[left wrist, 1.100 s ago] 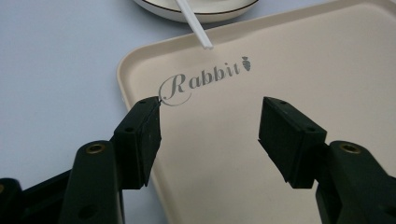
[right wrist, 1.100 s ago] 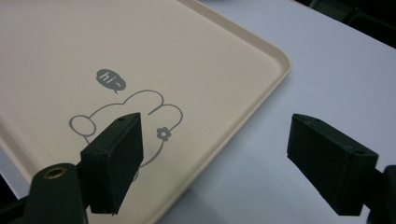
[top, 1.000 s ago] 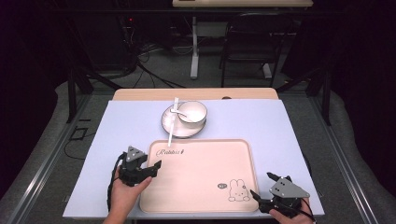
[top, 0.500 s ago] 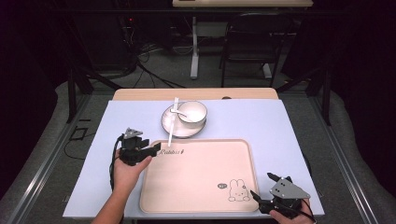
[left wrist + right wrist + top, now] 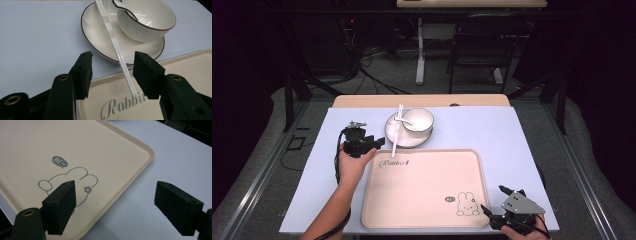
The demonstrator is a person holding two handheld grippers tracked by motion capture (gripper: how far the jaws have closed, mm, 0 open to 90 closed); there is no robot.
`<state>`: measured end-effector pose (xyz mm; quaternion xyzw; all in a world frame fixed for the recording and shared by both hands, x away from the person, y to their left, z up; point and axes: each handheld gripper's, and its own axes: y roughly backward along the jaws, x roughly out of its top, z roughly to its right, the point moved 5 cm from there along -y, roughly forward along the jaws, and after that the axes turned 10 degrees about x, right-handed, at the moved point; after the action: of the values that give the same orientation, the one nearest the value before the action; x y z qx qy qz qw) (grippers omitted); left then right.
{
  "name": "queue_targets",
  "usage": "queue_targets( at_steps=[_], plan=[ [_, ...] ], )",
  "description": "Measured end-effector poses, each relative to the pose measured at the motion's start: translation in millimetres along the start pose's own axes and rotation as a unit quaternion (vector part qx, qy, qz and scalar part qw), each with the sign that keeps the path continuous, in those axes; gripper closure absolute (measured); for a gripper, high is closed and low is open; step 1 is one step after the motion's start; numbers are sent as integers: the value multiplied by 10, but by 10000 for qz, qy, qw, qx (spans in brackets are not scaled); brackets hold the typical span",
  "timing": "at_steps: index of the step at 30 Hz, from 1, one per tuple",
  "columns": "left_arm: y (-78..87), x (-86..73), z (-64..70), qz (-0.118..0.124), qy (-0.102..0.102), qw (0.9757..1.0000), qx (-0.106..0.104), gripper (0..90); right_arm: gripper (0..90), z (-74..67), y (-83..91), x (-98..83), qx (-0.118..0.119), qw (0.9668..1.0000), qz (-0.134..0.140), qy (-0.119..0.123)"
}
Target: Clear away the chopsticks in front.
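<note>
So the white chopsticks (image 5: 113, 41) are the thing we're going for here; in the left gripper view they run from the top centre down to lower centre, leaning on the rim of the plate (image 5: 100, 37) with their lower tips resting on the tray (image 5: 190, 67), right by the "Rabbit" lettering; in the high view they (image 5: 397, 131) sit just left of centre. The left gripper (image 5: 112, 72) has its jaws apart, and they've just been closing in; the lower end of the chopsticks sits in the gap, close to the right-hand jaw, but we can't tell whether it touches. The bowl (image 5: 147, 21) stands on the plate at the upper right of that view, with a spoon (image 5: 123, 8) lying in it. In the high view the left gripper (image 5: 359, 142) is left of centre, beside the tray's upper left corner. The right gripper (image 5: 115, 205) holds nothing, jaws wide apart, straddling the tray's edge (image 5: 140, 167) near the bunny drawing (image 5: 67, 182); in the high view it (image 5: 504, 207) sits at the lower right. Everything rests on the pale blue tabletop (image 5: 522, 135).
</note>
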<state>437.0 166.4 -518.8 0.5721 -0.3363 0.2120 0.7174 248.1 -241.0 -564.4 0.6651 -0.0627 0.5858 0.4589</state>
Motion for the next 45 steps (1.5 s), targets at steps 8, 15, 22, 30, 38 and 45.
queue_targets(
  at_steps=[8, 15, 22, 30, 38, 45],
  plan=[
    [-220, 127, -7, -103, 298, 9995, -40, 520, 173, 1, 20, -9, -37, 10000, 8, -5],
    [-367, 246, -15, -166, 340, 9992, 103, 564, 173, 4, 35, -13, -53, 10000, 31, -37],
    [-435, 326, -26, -213, 358, 9990, 181, 595, 173, 5, 46, -14, -48, 10000, 35, -10],
    [-542, 385, 15, -261, 409, 9987, 167, 651, 173, 2, 45, -12, -38, 10000, 38, -3],
    [-669, 393, 55, -536, 271, 9978, 271, 660, 173, -1, 44, -10, -16, 10000, 41, 2],
    [-753, 399, 46, -539, 460, 9972, 229, 708, 173, -1, 43, -14, 4, 10000, 30, -12]
  ],
)
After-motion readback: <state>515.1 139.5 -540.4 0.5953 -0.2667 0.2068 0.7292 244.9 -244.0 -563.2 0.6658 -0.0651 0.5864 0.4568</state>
